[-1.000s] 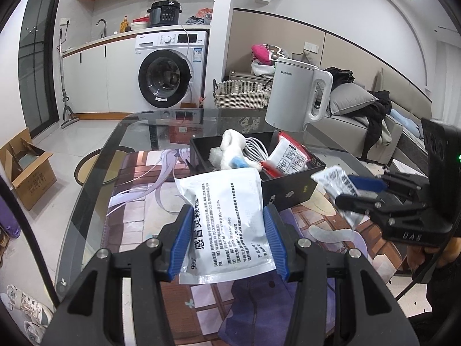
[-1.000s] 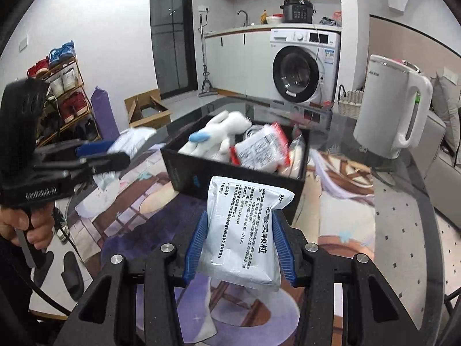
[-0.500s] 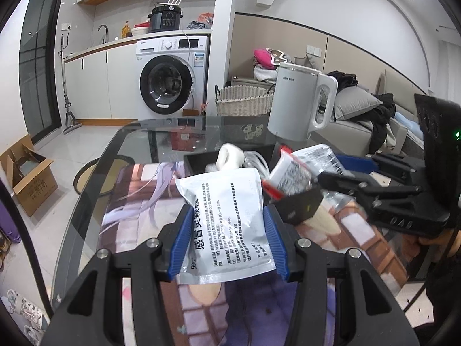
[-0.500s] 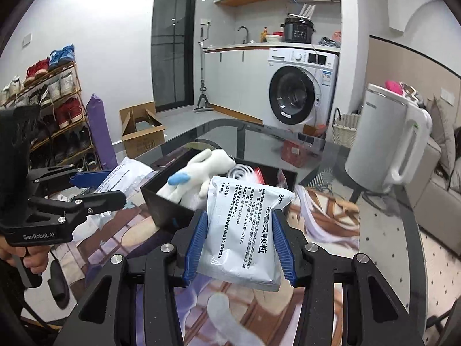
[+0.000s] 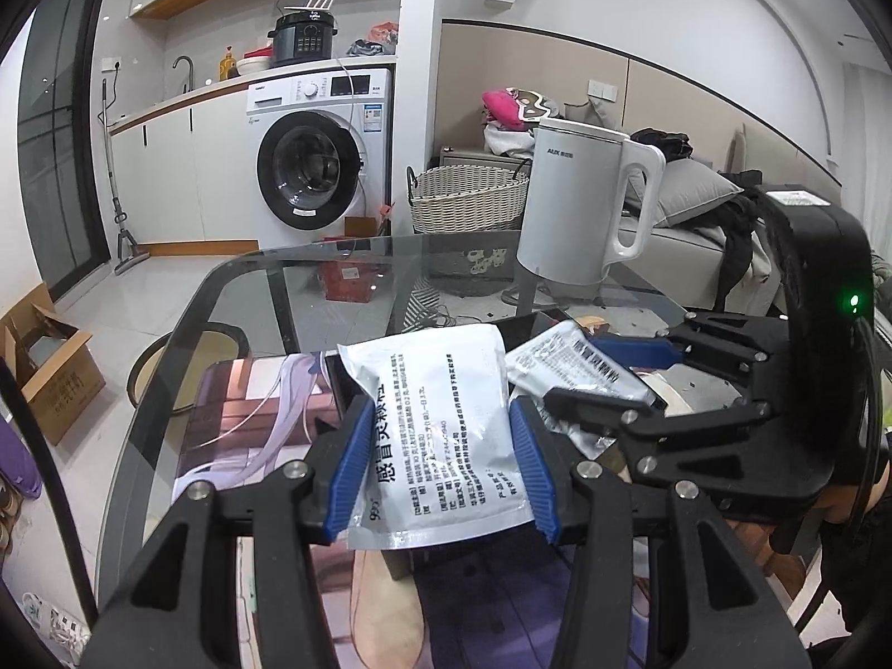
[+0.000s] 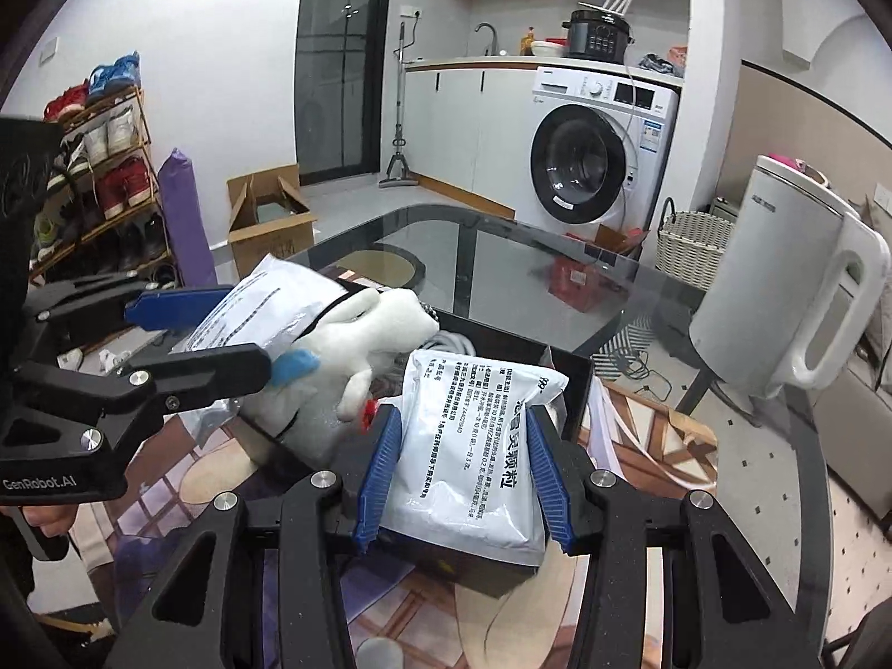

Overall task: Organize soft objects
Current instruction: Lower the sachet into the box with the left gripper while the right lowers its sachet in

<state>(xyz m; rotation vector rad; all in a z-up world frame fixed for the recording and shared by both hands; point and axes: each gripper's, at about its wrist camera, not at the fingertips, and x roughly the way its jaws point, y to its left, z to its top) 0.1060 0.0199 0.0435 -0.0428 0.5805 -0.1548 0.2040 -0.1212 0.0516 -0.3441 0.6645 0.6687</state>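
Over the black box (image 6: 574,373) on the worktop (image 5: 312,290), each tool grips a white packet. Left tool (image 5: 440,463) squeezes its packet (image 5: 440,423). Right tool (image 6: 465,474) squeezes its packet (image 6: 474,440) beside a white plush toy (image 6: 357,368).

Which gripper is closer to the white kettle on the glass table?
Right. The right gripper holds its pouch over the black box, beside the kettle; the left gripper is beyond the plush toy, farther away.
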